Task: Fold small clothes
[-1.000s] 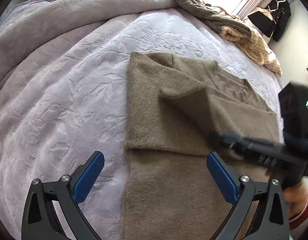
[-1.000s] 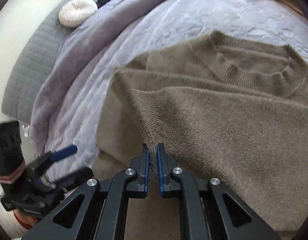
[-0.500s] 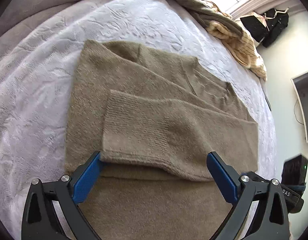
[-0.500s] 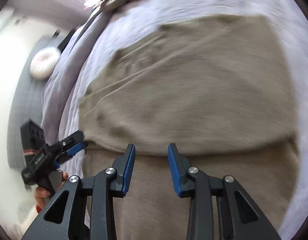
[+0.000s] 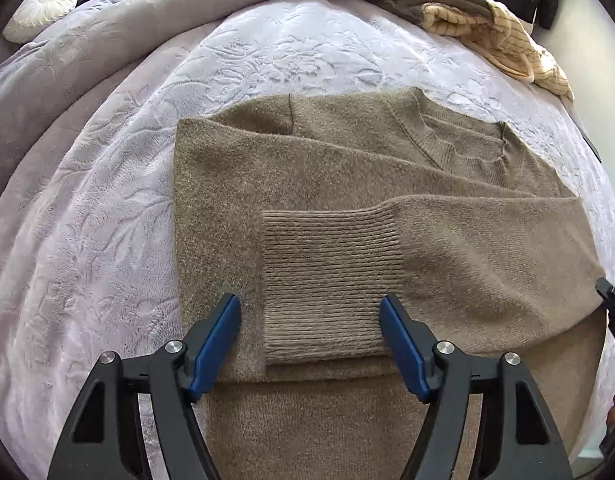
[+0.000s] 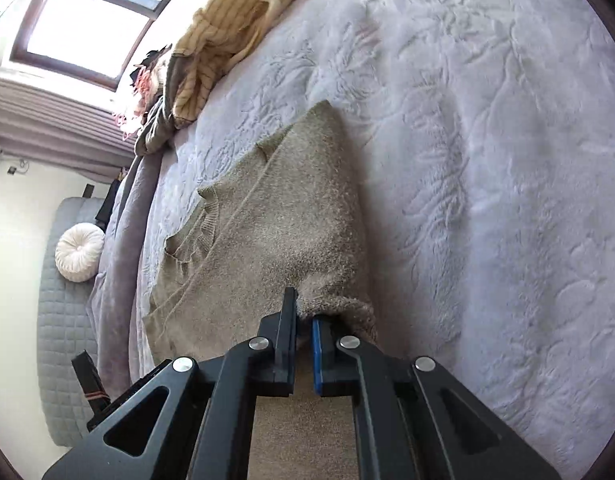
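Note:
An olive-brown knit sweater (image 5: 347,184) lies flat on the lilac bedspread (image 5: 107,220), both sleeves folded across its body. The ribbed cuff (image 5: 327,280) of the top sleeve lies between the fingers of my left gripper (image 5: 310,312), which is open and empty just above it. In the right wrist view my right gripper (image 6: 304,312) is shut on the sweater's right edge (image 6: 327,300), with a fold of knit bunched between the pads. The right gripper also shows at the right edge of the left wrist view (image 5: 613,308).
A heap of other clothes, cream striped (image 5: 503,40) and grey-green, lies at the far edge of the bed. A white round cushion (image 5: 39,4) sits at the far left by the grey headboard (image 6: 63,320). A window (image 6: 87,20) is beyond the heap.
My right gripper was open over the sweater and has swung to its right edge and shut on it. My left gripper has moved closer over the folded sleeve's cuff and stays open.

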`<state>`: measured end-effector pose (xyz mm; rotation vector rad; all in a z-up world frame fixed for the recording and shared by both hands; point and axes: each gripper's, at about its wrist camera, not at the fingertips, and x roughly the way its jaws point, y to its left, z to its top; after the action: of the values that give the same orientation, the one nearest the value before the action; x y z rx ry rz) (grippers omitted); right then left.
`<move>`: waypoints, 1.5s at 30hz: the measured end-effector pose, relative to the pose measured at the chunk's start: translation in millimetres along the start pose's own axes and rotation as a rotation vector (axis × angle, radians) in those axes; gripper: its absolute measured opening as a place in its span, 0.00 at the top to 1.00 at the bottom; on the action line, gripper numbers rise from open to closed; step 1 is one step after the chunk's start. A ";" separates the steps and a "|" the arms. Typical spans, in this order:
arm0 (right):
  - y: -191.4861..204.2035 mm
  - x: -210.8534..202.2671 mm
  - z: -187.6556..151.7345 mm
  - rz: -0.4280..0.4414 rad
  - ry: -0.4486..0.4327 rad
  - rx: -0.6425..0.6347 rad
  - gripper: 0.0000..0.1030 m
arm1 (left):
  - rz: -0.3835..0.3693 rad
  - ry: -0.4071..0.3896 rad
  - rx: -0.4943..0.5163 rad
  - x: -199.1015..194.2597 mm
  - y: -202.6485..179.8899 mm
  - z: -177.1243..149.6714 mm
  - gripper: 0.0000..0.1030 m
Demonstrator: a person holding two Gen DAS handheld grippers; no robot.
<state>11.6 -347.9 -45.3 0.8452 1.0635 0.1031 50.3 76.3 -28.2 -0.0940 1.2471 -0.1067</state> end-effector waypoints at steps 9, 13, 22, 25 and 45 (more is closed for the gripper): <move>-42.4 2.8 1.5 -0.006 0.090 0.053 0.89 | 0.038 -0.016 0.022 -7.2 4.0 -5.0 0.29; -37.5 -12.7 -8.0 -0.063 0.099 0.020 0.82 | 0.103 -0.015 0.023 -13.3 16.5 -9.1 0.29; -13.7 -21.5 -26.0 -0.053 0.133 -0.028 0.58 | 0.078 0.042 0.000 -9.9 28.3 -23.8 0.28; -10.8 -18.1 -32.3 -0.081 0.147 -0.045 0.58 | 0.091 0.074 0.011 -10.5 27.4 -37.1 0.28; -65.3 -3.3 15.6 -0.006 0.155 0.123 0.82 | 0.102 0.080 0.005 -40.6 23.6 -60.1 0.23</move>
<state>2.1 -403.3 -82.3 0.9564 1.2275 0.1002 -18.8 104.3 -12.1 -0.0224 1.3291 -0.0255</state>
